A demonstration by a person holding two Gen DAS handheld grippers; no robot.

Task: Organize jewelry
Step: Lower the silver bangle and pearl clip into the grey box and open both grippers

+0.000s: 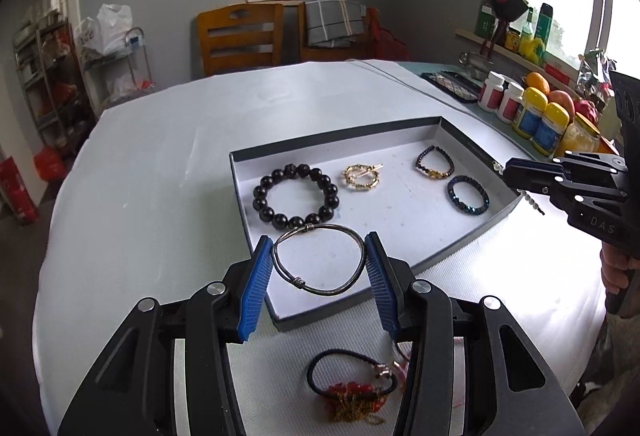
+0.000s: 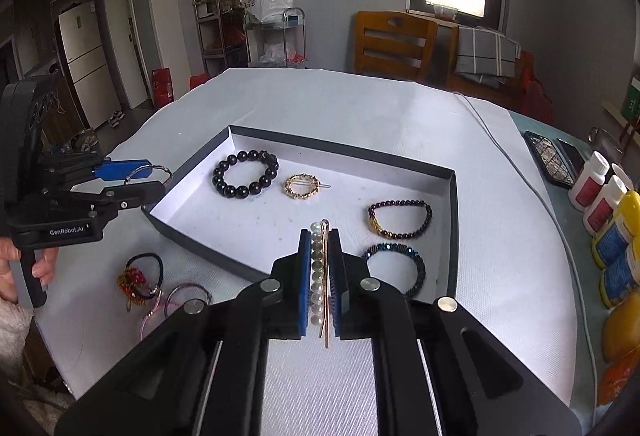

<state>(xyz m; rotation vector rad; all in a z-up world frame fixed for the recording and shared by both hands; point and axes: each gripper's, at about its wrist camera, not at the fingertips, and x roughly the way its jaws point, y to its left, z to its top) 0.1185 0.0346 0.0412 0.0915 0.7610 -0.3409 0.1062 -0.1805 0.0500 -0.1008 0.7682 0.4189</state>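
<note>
I held the wire bangle (image 1: 319,260) in my left gripper (image 1: 319,256) and the pearl hairpin (image 2: 318,274) in my right gripper (image 2: 320,276) above the tray (image 2: 344,150), each awaiting placement.

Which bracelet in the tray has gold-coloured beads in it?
The dark purple beaded bracelet near the tray's right wall. The big black-bead bracelet and the blue bracelet are each a single colour.
</note>
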